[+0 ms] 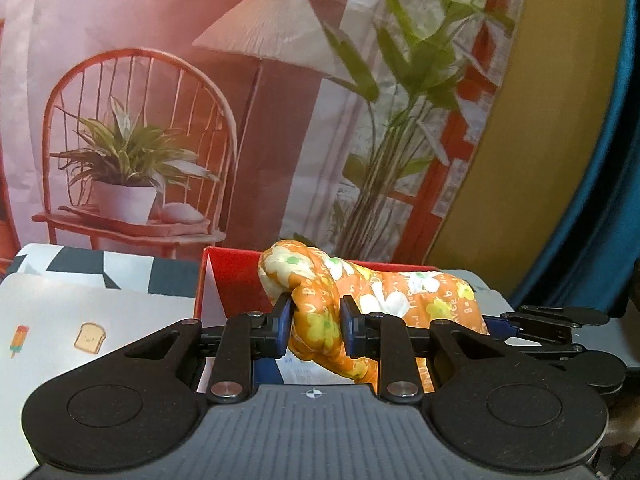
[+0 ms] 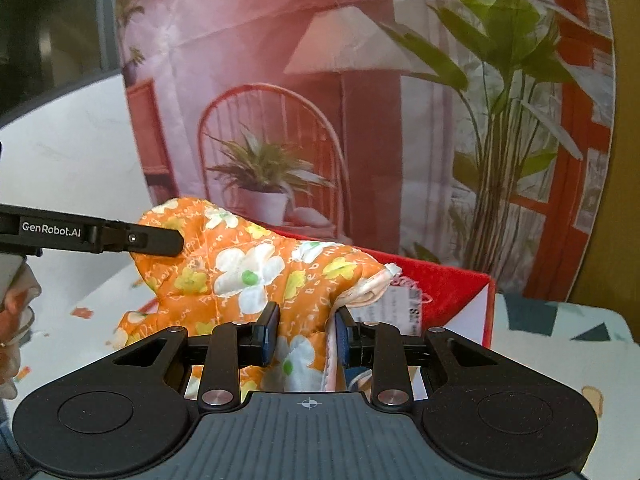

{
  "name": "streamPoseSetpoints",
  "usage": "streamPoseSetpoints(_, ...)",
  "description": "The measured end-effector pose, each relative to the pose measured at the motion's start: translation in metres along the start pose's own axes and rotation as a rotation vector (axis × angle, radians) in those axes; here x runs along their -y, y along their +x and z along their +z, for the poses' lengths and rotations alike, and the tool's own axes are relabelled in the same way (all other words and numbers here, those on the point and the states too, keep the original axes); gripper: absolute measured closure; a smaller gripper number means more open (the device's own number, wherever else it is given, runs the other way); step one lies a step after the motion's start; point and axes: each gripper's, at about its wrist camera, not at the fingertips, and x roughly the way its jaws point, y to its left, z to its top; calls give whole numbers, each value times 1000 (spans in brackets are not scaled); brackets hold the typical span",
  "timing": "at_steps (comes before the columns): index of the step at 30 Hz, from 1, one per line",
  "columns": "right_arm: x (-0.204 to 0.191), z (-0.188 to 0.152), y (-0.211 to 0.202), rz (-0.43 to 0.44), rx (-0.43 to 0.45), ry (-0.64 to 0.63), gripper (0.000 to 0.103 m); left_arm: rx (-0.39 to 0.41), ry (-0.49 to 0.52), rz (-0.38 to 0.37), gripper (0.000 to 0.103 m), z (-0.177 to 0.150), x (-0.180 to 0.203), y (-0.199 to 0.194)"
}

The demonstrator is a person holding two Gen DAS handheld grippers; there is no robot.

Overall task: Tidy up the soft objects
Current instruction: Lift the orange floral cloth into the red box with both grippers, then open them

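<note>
Both grippers pinch the orange floral oven mitt (image 1: 372,300), left gripper (image 1: 316,320) closed on its rounded end and right gripper (image 2: 306,334) on its cuff (spreading the limp cloth), holding it over the red box (image 2: 444,288).

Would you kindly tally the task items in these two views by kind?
Orange floral oven mitt: 1
Red box: 1
Grippers clamped on the mitt: 2, the left gripper and the right gripper
Total: 4

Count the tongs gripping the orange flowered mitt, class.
2. The left tongs pinch the mitt at its rounded tip; the right tongs clamp its cuff end, above the red box.
</note>
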Motion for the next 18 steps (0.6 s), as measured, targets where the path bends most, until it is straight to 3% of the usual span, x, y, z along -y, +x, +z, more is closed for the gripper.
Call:
streamPoseSetpoints(8, 26, 14, 58, -64, -100, 1, 77, -90, -25, 32, 76, 6, -17, 64)
streamPoseSetpoints(18, 38, 16, 108, -96, -252, 11, 77, -193, -18, 46, 76, 0, -33, 109)
